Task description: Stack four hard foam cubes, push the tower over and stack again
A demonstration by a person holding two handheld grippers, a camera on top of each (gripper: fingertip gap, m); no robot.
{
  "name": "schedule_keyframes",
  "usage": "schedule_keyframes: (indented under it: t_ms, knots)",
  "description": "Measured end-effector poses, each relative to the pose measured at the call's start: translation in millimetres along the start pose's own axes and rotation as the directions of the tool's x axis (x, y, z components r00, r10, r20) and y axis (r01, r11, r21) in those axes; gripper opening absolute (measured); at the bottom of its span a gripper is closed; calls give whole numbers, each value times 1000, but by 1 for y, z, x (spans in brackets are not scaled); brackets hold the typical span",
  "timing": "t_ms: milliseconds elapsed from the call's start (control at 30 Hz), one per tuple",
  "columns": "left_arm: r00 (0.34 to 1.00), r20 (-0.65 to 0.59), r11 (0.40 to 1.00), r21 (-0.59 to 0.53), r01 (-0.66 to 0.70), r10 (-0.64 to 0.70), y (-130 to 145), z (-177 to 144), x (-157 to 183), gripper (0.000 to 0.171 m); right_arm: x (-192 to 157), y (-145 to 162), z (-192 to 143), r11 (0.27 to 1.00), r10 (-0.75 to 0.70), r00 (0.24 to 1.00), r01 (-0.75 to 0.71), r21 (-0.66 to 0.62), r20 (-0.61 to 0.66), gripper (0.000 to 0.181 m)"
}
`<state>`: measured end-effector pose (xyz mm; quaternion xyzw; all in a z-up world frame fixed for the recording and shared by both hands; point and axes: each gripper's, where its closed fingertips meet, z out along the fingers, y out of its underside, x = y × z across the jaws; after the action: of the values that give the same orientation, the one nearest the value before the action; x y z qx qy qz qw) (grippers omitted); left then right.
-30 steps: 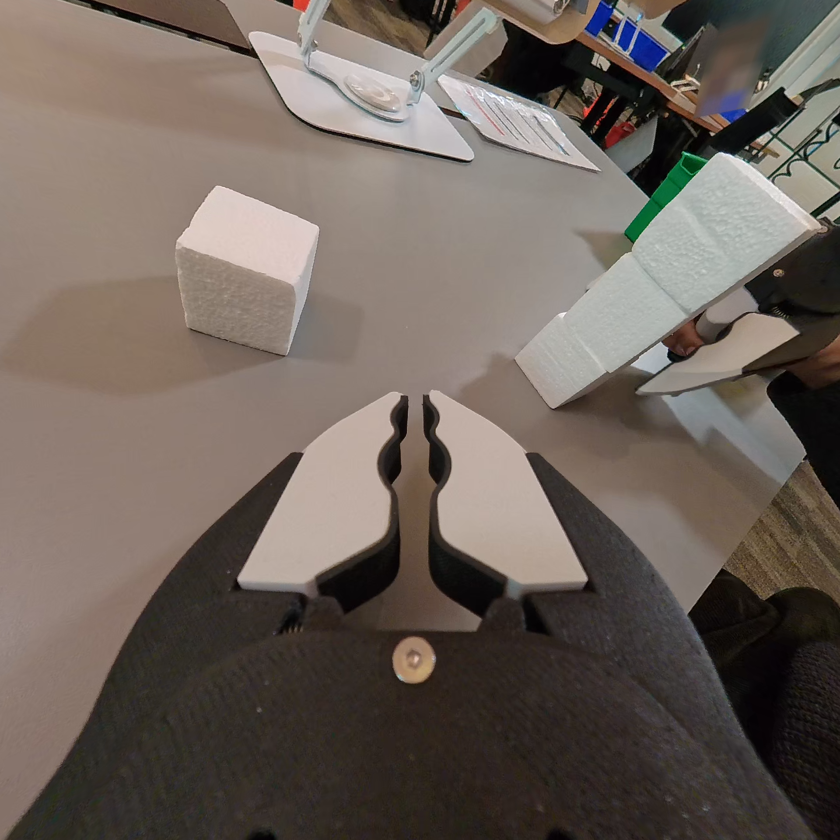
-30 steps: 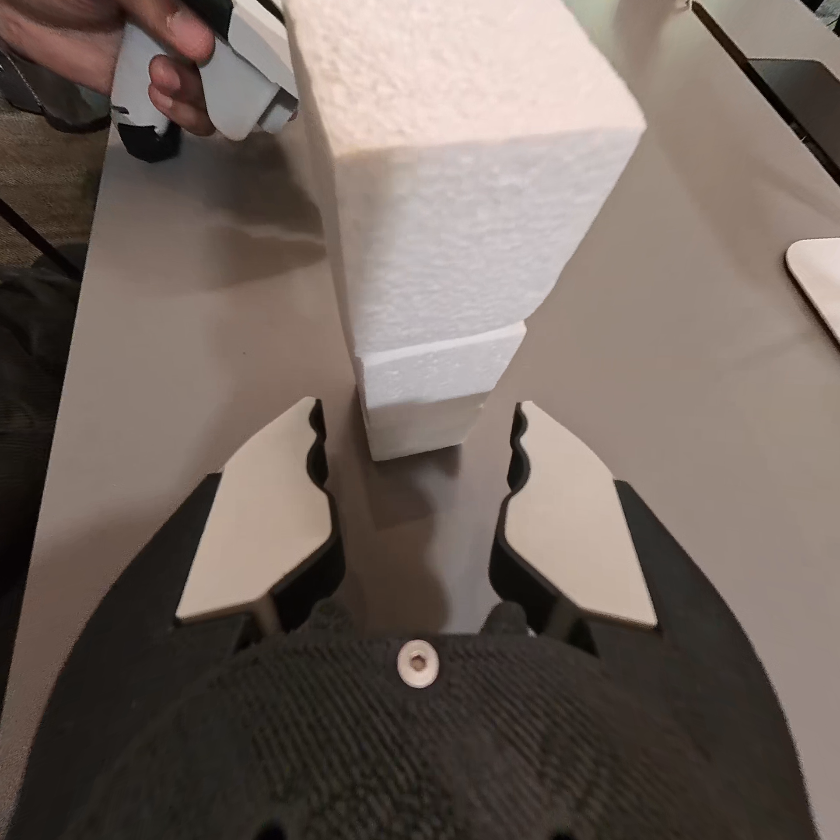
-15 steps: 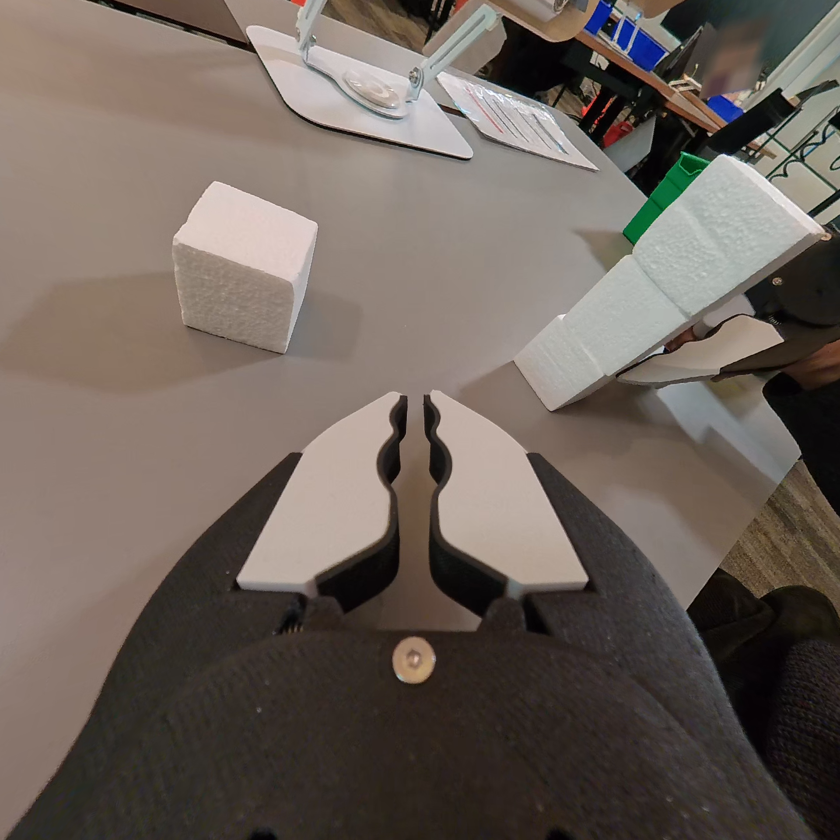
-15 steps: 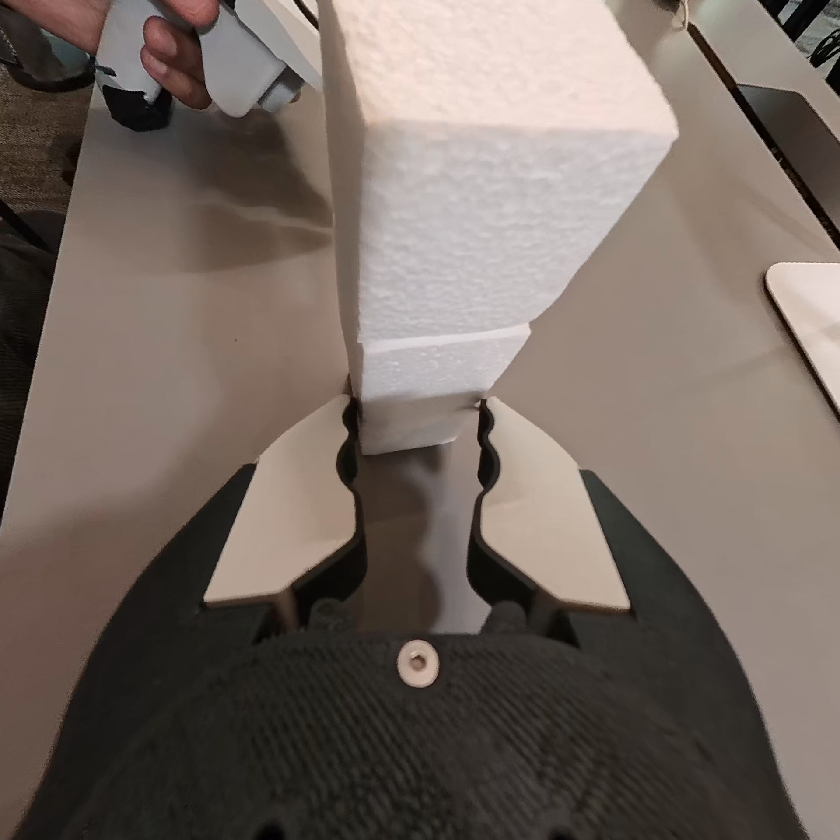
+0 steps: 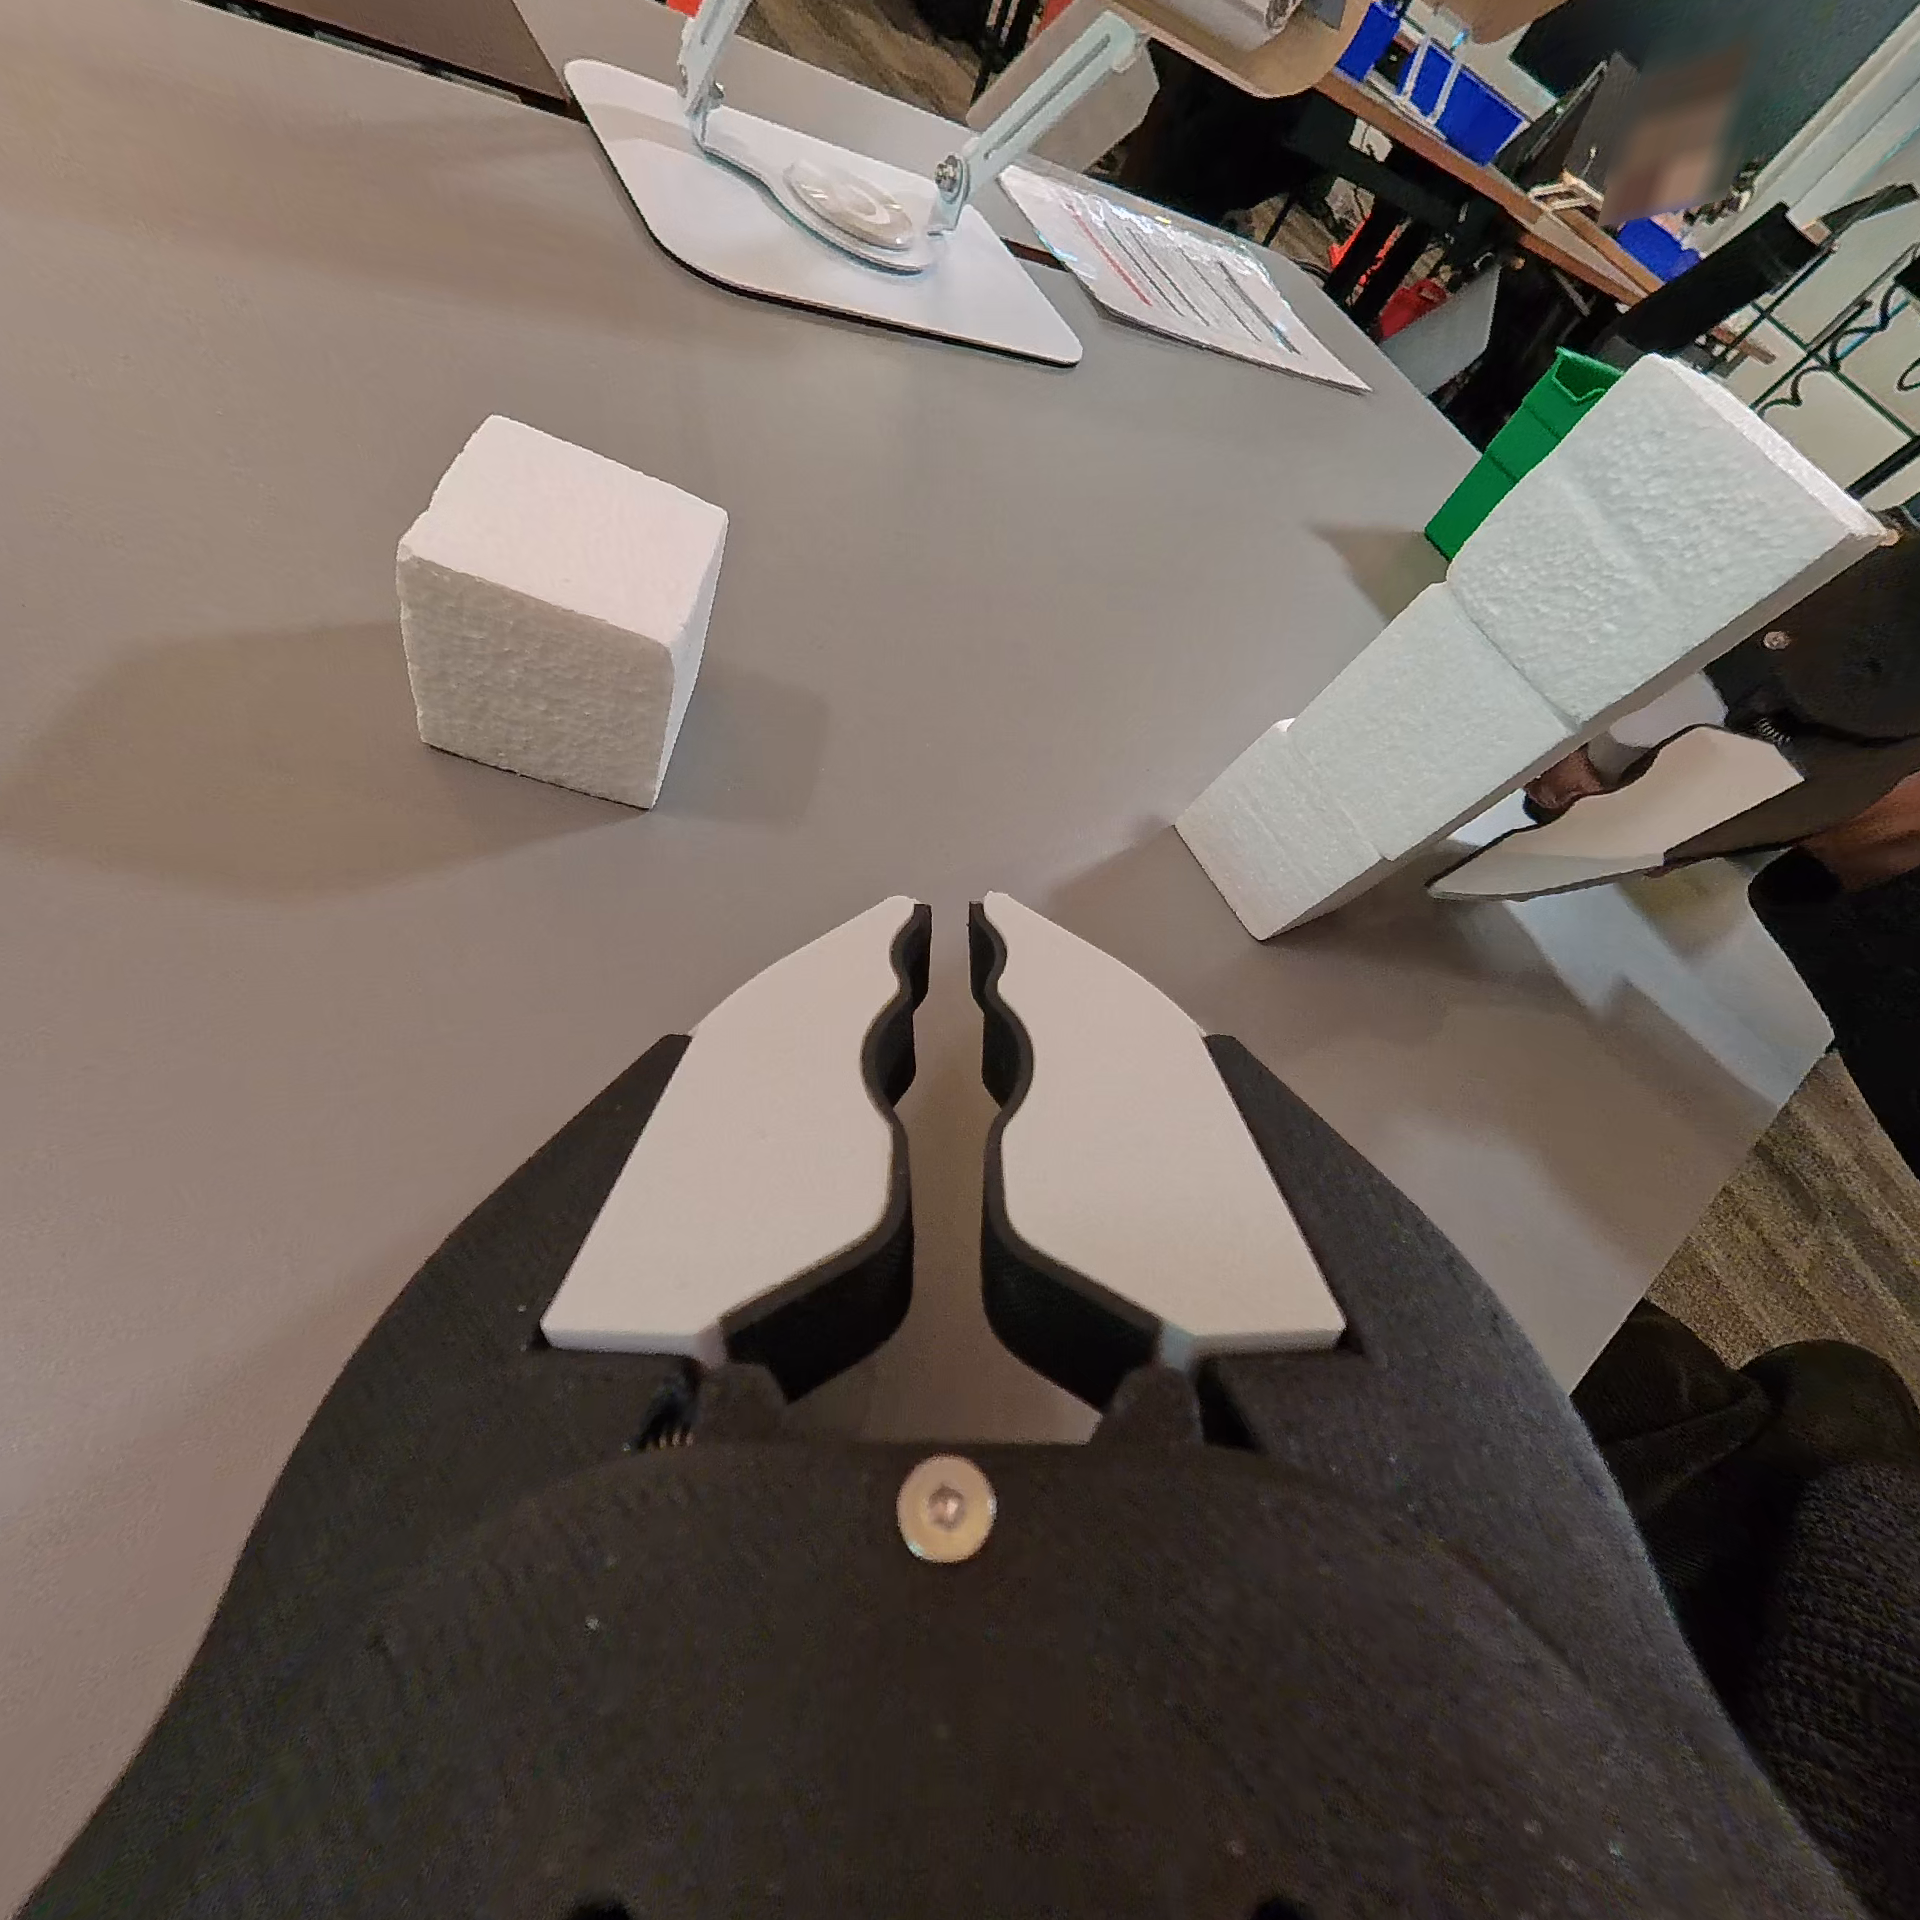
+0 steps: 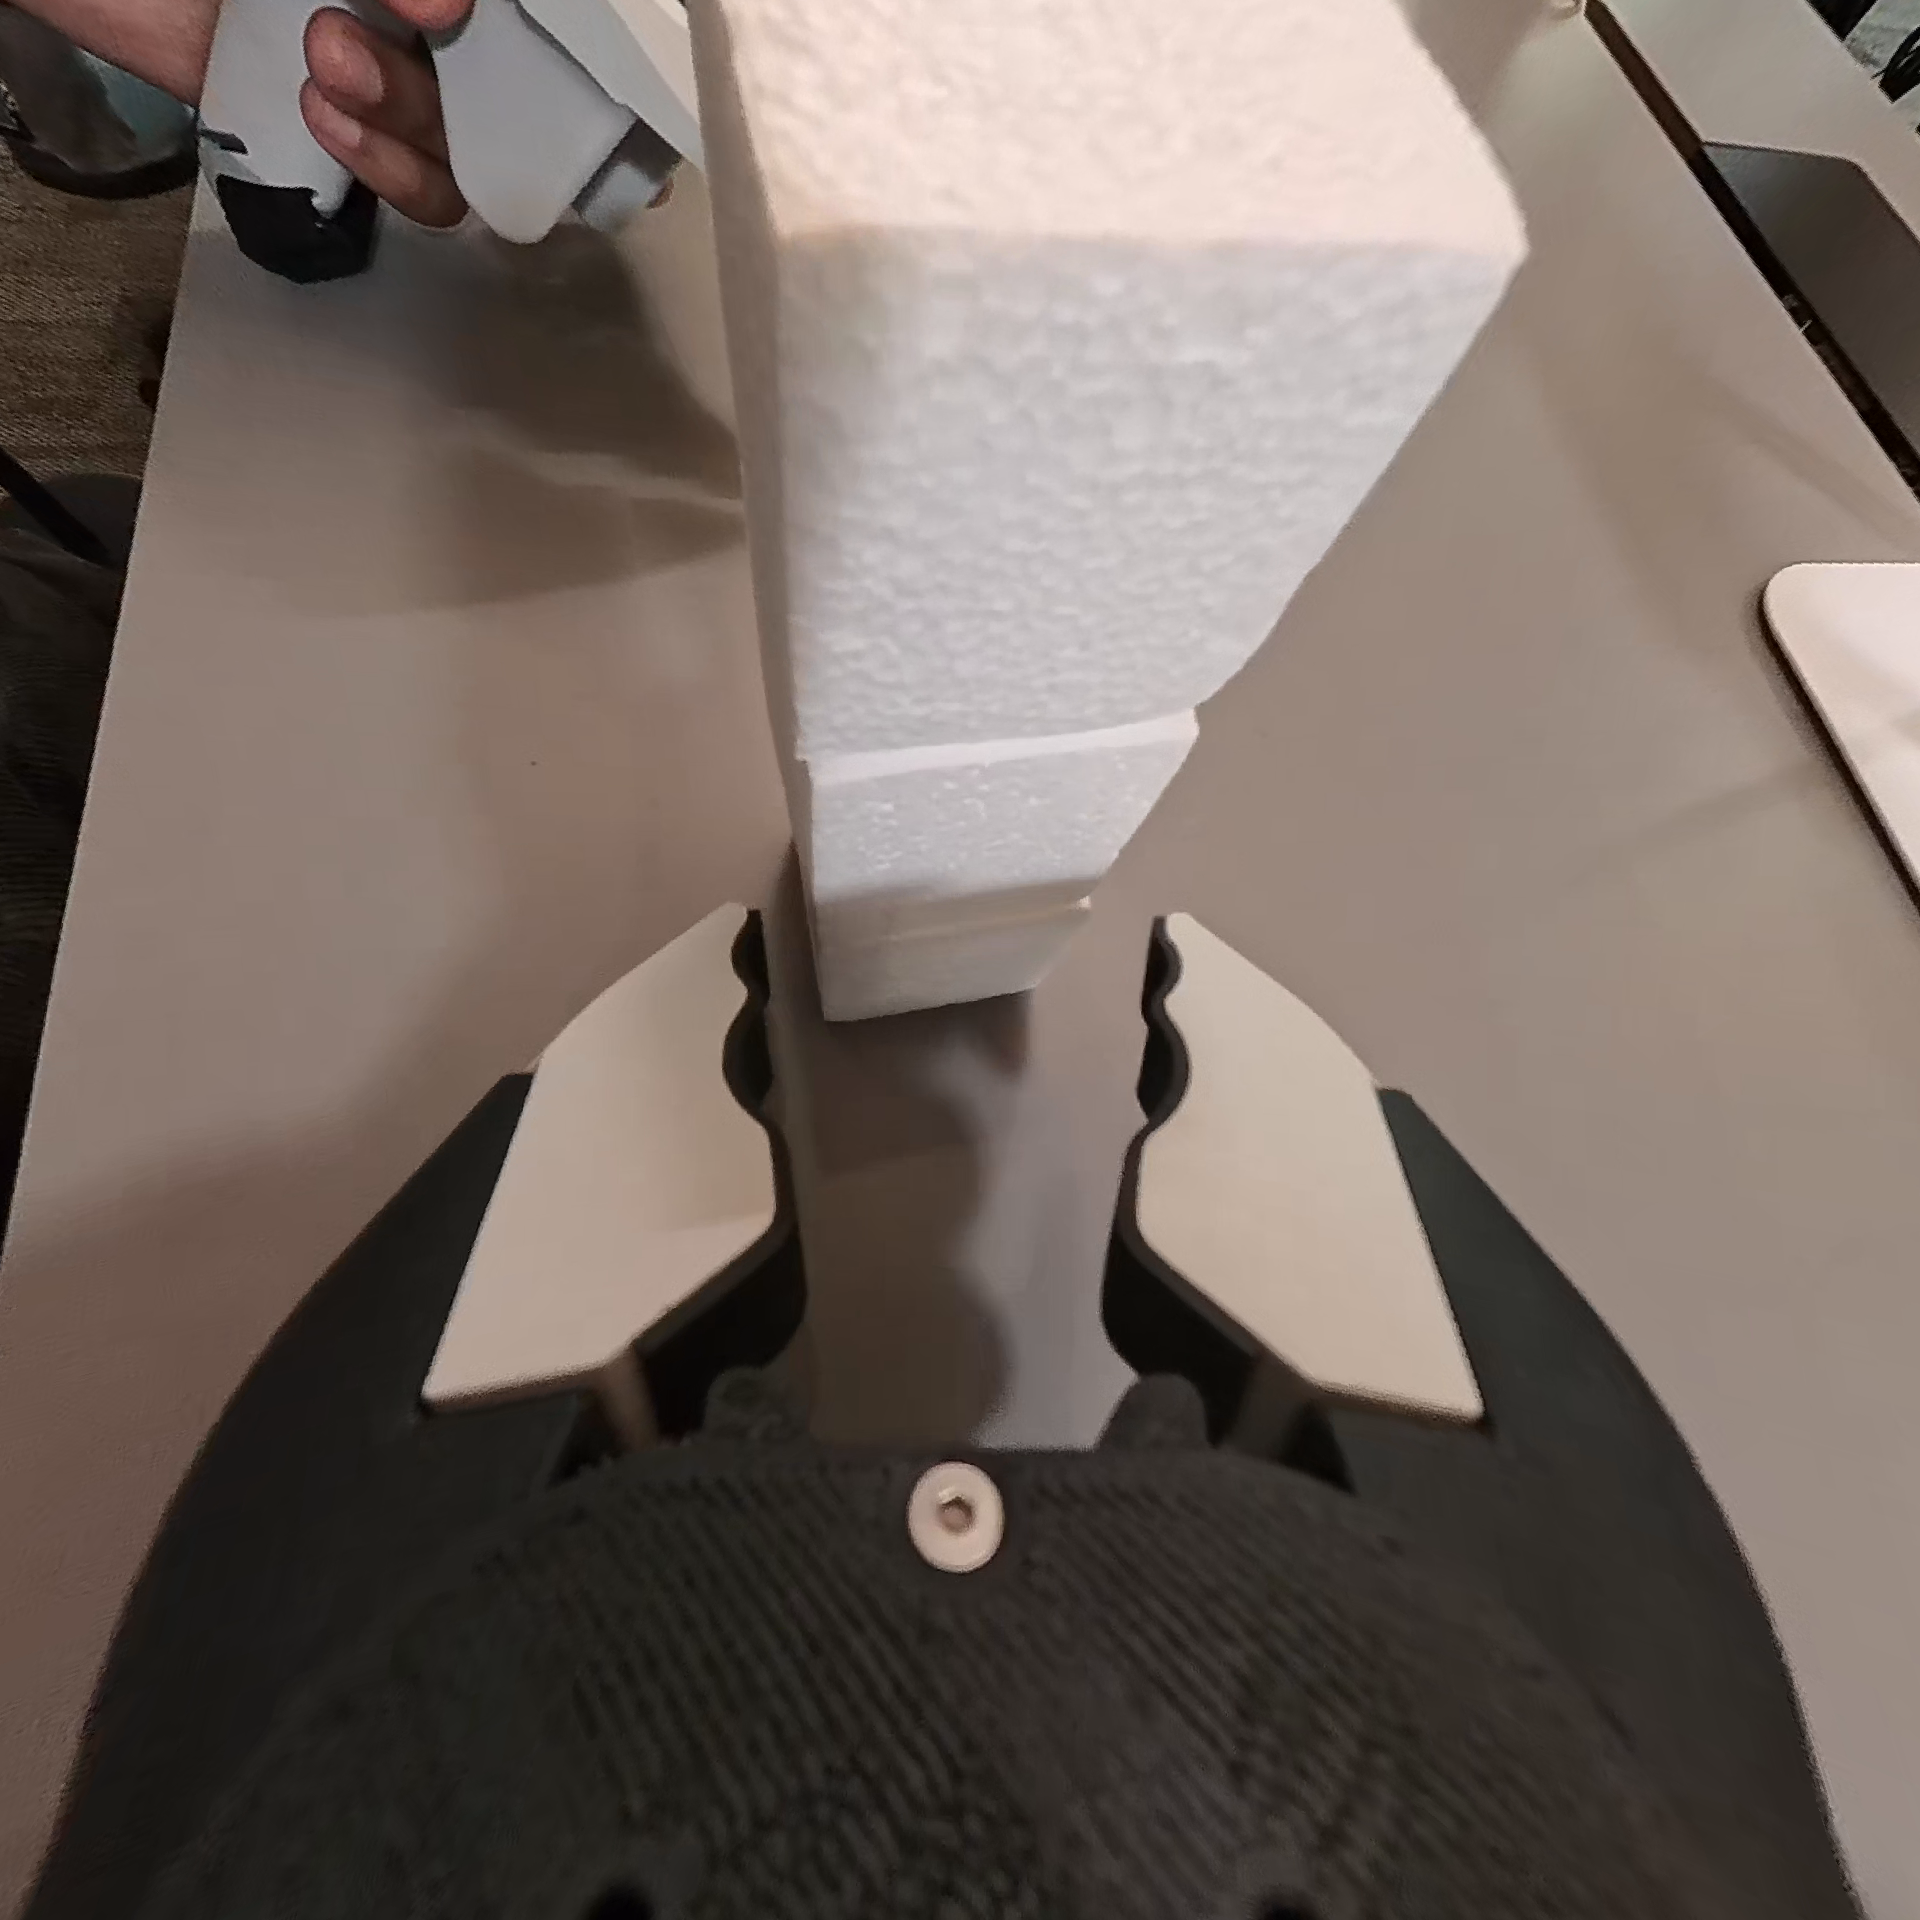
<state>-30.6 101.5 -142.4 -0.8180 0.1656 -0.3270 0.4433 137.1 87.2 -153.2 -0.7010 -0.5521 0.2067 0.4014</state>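
The right gripper point(image 6: 951, 935) stands spread wide with nothing between its fingers, and the closest thing to it is the stack of white foam blocks point(image 6: 1039, 520) straight ahead. The stack's bottom block sits just beyond the fingertips and a little toward the left finger, which it nearly meets, while a clear gap shows on the right-finger side. The stack's long axis runs upright from the grey table point(image 6: 1455, 831), so it rises above and away from this gripper along its line of sight. Beyond the stack, up and to the left, a person's hand point(image 6: 364, 156) grips the handle of the other tool. The left gripper point(image 5: 950, 914) has its fingers drawn almost together, with only a narrow slit between them and nothing held. Ahead of it and to the left, well apart, a single foam cube point(image 5: 561, 613) rests on the table. The stack lies off to its right, so the right gripper is plainly the nearer one. Farther off sit a white stand base point(image 5: 831, 249) and a printed sheet point(image 5: 1184, 281).
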Motion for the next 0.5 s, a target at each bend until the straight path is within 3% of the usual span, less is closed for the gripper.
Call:
schedule_keyframes:
  t_ms: [267, 400, 500]
  knots:
    - [1000, 10, 1000, 11, -3, 3, -2, -1, -1, 7, 20, -11, -29, 990, 90, 996, -87, 114, -23, 75]
    - [999, 32, 999, 34, -9, 8, -6, -3, -5, 6, 49, -25, -69, 952, 190, 978, -161, 260, -88, 71]
    - [996, 90, 996, 93, -15, 6, -16, -9, -13, 6, 74, -48, -112, 915, 232, 943, -128, 383, -239, 60]
